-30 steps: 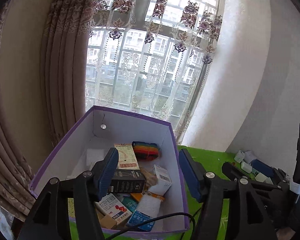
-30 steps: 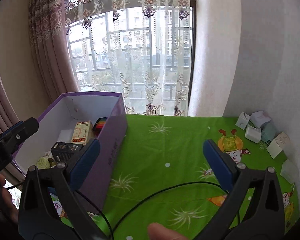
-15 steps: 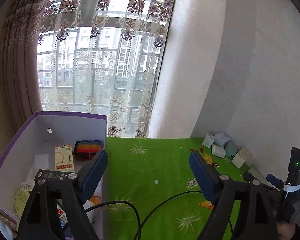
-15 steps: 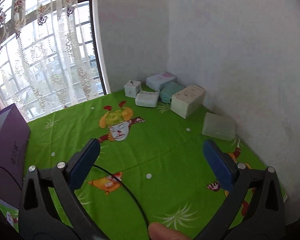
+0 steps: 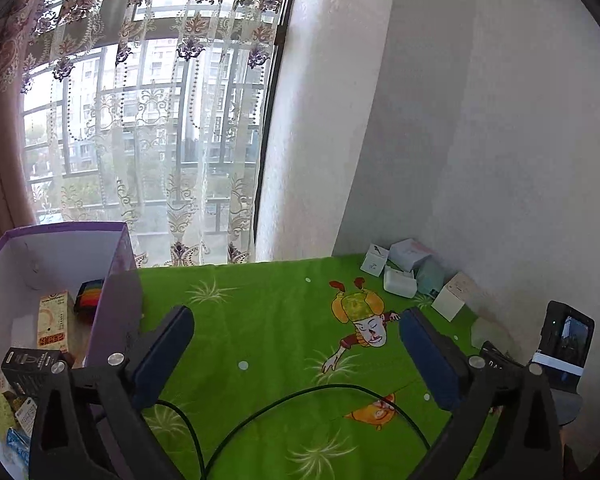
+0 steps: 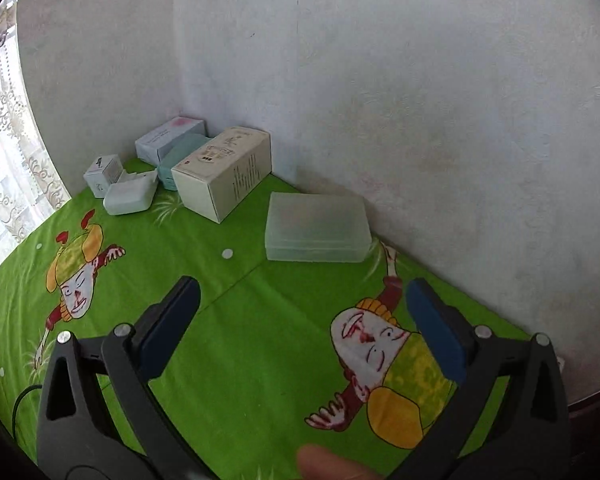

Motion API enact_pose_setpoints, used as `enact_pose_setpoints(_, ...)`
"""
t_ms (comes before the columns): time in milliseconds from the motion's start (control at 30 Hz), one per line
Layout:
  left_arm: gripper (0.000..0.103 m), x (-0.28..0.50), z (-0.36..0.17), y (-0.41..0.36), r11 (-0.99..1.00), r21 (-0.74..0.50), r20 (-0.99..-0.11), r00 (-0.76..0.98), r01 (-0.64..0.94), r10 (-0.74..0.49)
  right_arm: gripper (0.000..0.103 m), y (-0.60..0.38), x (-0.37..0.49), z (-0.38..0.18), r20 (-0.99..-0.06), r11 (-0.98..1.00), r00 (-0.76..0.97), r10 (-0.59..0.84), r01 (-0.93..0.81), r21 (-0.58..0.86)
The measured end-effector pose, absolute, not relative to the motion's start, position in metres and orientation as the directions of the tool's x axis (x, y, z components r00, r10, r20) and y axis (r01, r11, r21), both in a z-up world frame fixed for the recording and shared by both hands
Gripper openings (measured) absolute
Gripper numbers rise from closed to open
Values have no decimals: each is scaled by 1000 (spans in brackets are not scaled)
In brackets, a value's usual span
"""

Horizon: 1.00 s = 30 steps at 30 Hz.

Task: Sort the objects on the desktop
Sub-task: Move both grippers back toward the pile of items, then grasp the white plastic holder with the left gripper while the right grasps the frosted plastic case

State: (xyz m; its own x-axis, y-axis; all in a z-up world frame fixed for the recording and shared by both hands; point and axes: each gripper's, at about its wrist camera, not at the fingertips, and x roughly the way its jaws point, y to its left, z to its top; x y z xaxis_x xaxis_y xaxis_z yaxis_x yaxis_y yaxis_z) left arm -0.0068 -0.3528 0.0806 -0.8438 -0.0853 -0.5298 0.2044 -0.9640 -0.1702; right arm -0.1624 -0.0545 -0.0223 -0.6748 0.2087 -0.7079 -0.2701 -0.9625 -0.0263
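Observation:
In the right wrist view my right gripper [image 6: 300, 308] is open and empty above the green cartoon cloth [image 6: 236, 332]. Ahead of it a clear plastic case [image 6: 318, 232] lies flat by the wall. A cream carton [image 6: 222, 170], a teal box [image 6: 176, 160], a pale blue box [image 6: 168, 138], a white rounded case [image 6: 130, 196] and a small white cube box [image 6: 102, 174] cluster in the corner. In the left wrist view my left gripper [image 5: 296, 344] is open and empty over the cloth. The purple box [image 5: 118, 308] at its left holds several packages.
White walls [image 6: 420, 100] close the cloth's far and right sides. A curtained window [image 5: 148, 140] stands behind the purple box. A black cable [image 5: 312, 396] arcs over the cloth near my left gripper. The other gripper's body with a small screen [image 5: 566, 344] shows at the right.
Both grippers swung right, away from the purple box. The left view went from the box interior to the cloth's middle; the right view went from the window to the corner boxes and clear case.

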Motion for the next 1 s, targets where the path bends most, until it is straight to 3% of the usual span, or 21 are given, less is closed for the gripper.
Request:
enact_pose_setpoints(567, 103, -64, 59, -318, -982, -125, -589, -807, 140, -40, 103, -28, -228, -53, -754, -954, -619, 223, -297, -38)
enact_pose_setpoints(767, 103, -103, 50, -294, -994, -109, -576, -816, 26, 42, 103, -29, -241, -66, -780, -957, -590, 209, -287, -39)
enact_pose_setpoints(1000, 103, -179, 7, -251, -987, -83, -635, -756, -139, 160, 103, -30, -247, -70, -799, -956, -561, 215, -288, -55)
